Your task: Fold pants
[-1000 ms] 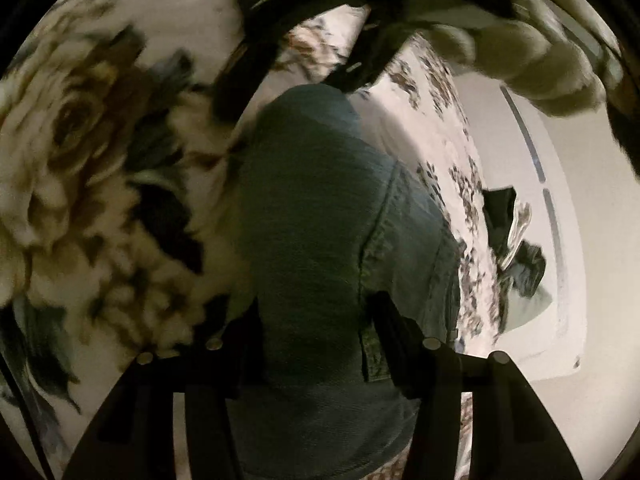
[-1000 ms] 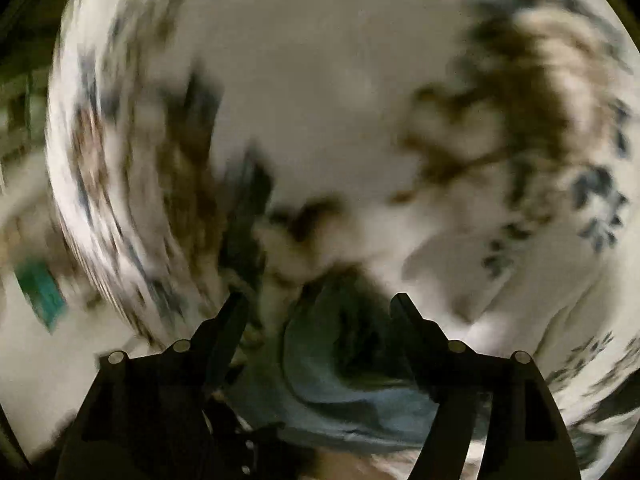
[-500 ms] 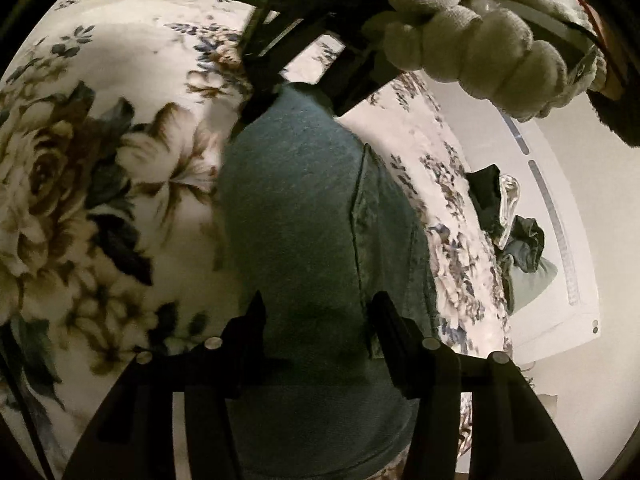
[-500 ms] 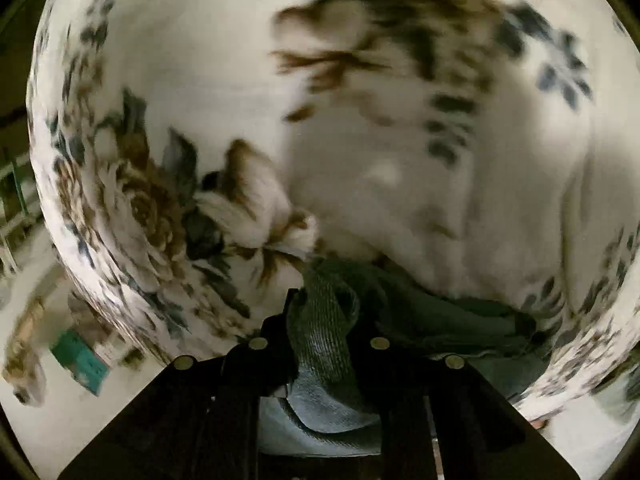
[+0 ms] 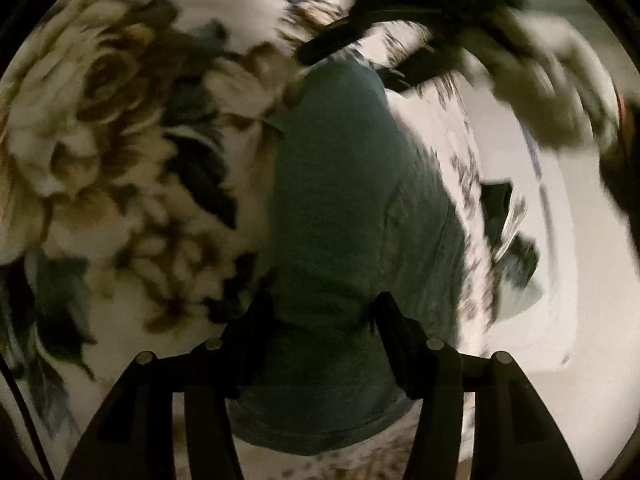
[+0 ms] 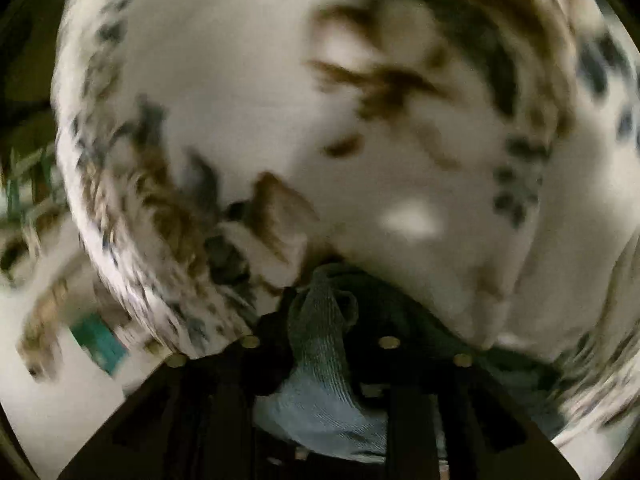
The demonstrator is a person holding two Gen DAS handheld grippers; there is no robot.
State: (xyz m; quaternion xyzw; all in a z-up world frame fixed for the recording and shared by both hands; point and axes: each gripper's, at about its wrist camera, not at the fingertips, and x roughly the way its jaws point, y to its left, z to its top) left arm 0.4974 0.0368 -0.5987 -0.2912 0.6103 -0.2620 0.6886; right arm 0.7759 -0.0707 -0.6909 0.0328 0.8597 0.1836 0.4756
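Note:
Blue denim pants (image 5: pixel 344 216) lie on a floral bedspread (image 5: pixel 112 128). In the left wrist view my left gripper (image 5: pixel 320 312) is open, its fingers straddling the near part of the pants. The right gripper (image 5: pixel 384 40) shows at the far end of the pants, held by a gloved hand (image 5: pixel 552 92). In the right wrist view my right gripper (image 6: pixel 320 312) is shut on a bunched fold of the pants (image 6: pixel 320 336), close above the bedspread (image 6: pixel 280 80). Both views are blurred.
Dark clothes (image 5: pixel 508 232) lie in a heap past the bed's right edge on a pale floor (image 5: pixel 580 320). In the right wrist view, the bed edge runs down the left, with a teal object (image 6: pixel 96 340) on the floor beyond.
My right gripper closed on the pants' fold within the last second and keeps hold while moving. The left gripper stays open over the pants; its view has shifted and blurred.

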